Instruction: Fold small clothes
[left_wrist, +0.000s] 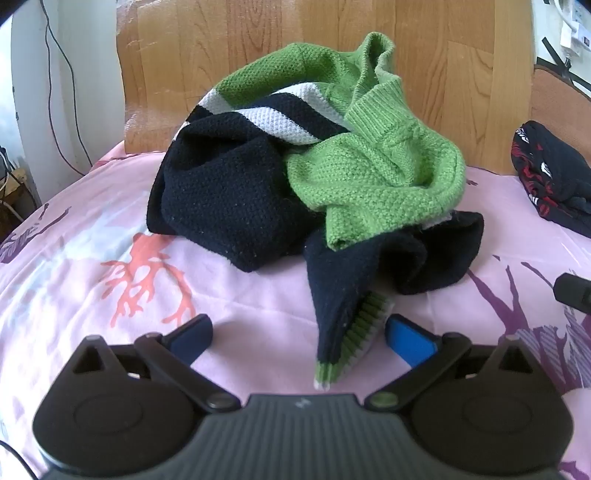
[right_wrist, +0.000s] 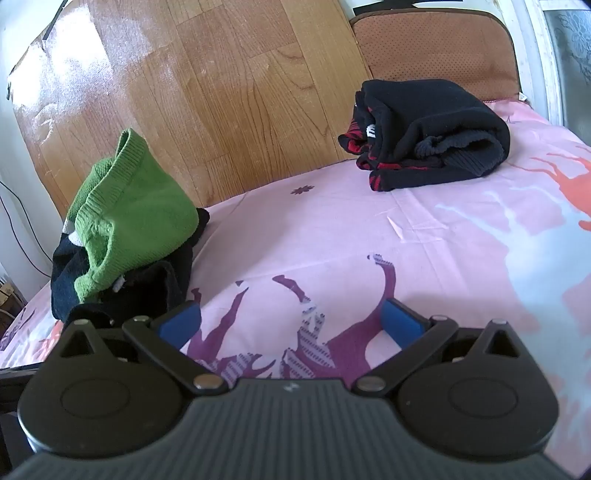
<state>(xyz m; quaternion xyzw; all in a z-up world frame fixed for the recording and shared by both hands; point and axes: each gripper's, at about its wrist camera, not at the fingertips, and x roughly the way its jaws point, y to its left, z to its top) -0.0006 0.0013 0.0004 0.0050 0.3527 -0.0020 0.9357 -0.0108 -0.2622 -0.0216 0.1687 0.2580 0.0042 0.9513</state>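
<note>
A crumpled knit sweater (left_wrist: 295, 173) in green, navy and white lies heaped on the pink bedsheet (left_wrist: 110, 240). One navy sleeve with a green-striped cuff (left_wrist: 354, 332) reaches toward me, its end lying between the wide-spread fingers of my left gripper (left_wrist: 297, 330), which is open and not pressing on it. In the right wrist view the same sweater (right_wrist: 129, 221) sits at the left. My right gripper (right_wrist: 291, 319) is open over bare sheet (right_wrist: 332, 221), its left finger close beside the sweater's dark edge.
A folded black and red garment (right_wrist: 428, 136) lies at the back right of the bed, also seen as a dark bundle (left_wrist: 554, 177) at the right edge. A wooden board (right_wrist: 221, 92) and a brown cushion (right_wrist: 436, 51) stand behind. Cables (left_wrist: 62, 74) hang at the left wall.
</note>
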